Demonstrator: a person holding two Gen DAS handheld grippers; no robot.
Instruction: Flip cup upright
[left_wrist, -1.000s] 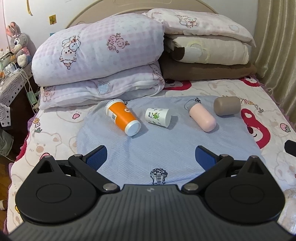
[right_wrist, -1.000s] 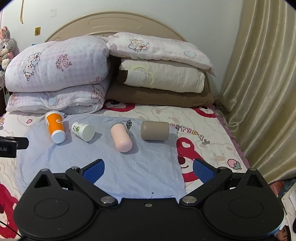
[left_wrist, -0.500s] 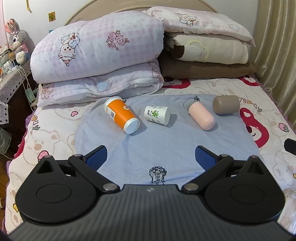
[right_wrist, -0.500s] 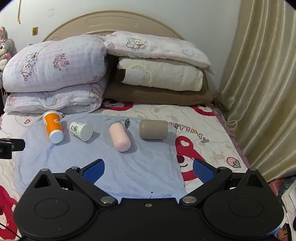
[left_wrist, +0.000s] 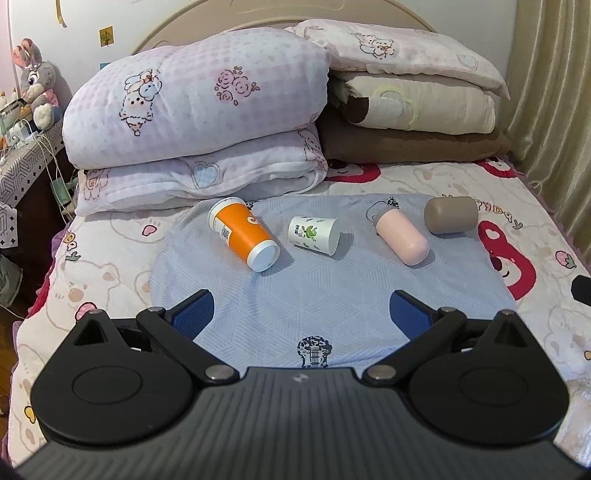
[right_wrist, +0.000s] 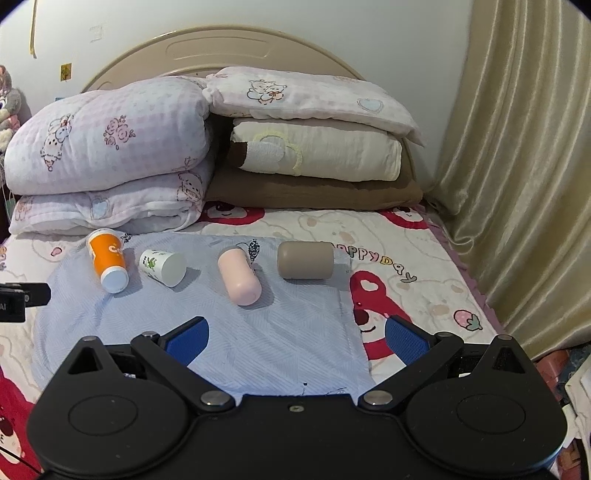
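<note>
- Four cups lie on their sides in a row on the blue cloth (left_wrist: 332, 306) on the bed. None of them stands up yet.
- From left to right they are the orange cup (left_wrist: 243, 233), the small white cup (left_wrist: 314, 235), the pink cup (left_wrist: 402, 235) and the brown cup (left_wrist: 450, 219).
- The left gripper (left_wrist: 301, 314) is wide open and holds nothing. It hangs over the near part of the cloth, well apart from the cups.
- The right gripper (right_wrist: 295, 338) is wide open too, with nothing in it. It sits more to the right side of the bed.
- The orange cup and the small white cup lie ahead of the left gripper and a bit to its left. So the left hand looks nearer to those two.
- In the right view, the pink cup (right_wrist: 239, 276) and the brown cup (right_wrist: 306, 260) lie ahead, and the right hand looks nearer to them.
- The orange cup's long way runs slanted, with its white bottom toward the gripper and its open mouth toward the pillows (left_wrist: 195, 110).
- The brown cup's long way runs side to side.
- The task does not say which cup comes first, so that cannot be told.
</note>
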